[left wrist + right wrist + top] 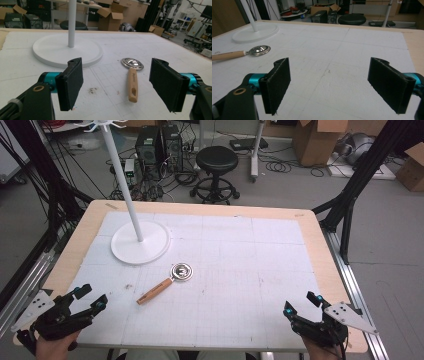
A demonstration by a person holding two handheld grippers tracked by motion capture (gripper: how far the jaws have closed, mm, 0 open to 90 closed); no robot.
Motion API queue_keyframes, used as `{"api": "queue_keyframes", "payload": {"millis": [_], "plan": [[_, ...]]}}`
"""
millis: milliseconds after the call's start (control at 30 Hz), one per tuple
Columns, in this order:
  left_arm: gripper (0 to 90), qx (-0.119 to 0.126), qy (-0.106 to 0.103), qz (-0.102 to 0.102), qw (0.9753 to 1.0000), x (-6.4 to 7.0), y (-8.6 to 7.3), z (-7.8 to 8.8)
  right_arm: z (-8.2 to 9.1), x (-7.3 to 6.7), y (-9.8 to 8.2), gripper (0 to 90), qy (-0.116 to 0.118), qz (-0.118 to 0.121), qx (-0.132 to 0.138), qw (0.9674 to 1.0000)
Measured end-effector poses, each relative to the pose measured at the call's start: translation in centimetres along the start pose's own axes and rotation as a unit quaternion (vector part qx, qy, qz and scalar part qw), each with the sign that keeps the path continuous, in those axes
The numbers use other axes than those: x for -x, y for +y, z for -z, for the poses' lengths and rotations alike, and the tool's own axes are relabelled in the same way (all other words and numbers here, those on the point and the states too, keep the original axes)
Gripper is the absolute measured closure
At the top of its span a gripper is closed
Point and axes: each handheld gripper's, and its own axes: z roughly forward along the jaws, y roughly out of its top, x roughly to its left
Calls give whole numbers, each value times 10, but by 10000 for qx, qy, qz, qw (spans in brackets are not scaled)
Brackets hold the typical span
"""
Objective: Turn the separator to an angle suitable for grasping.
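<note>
A metal spoon-like scoop with a wooden handle (162, 285) lies flat near the middle of the white mat, bowl toward the stand. From the left gripper view the scoop (132, 77) lies just ahead, between the jaws' line of sight. It lies far off at the left (242, 53) in the right gripper view. A white stand with a round base (140, 242) and a tall pole rises at the back left. My left gripper (91, 299) rests open at the near left corner, holding nothing. My right gripper (301, 304) is open at the near right corner, holding nothing.
The white gridded mat (240, 265) covers a wooden table (315, 220). Behind the table stand a black stool (216, 167), computer cases and cardboard boxes (317, 140) on the floor. Black frame posts flank both sides.
</note>
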Motion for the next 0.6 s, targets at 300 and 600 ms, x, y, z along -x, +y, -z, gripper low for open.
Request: {"api": "queue_keyframes", "payload": {"millis": [300, 600], "plan": [[285, -144, 60, 262, 9995, -8, 2, -19, -2, 4, -3, 172, -9, -59, -64, 10000], [895, -1373, -276, -282, 9897, -2, 18, -103, -6, 2, 0, 172, -16, -3, -62, 10000]]}}
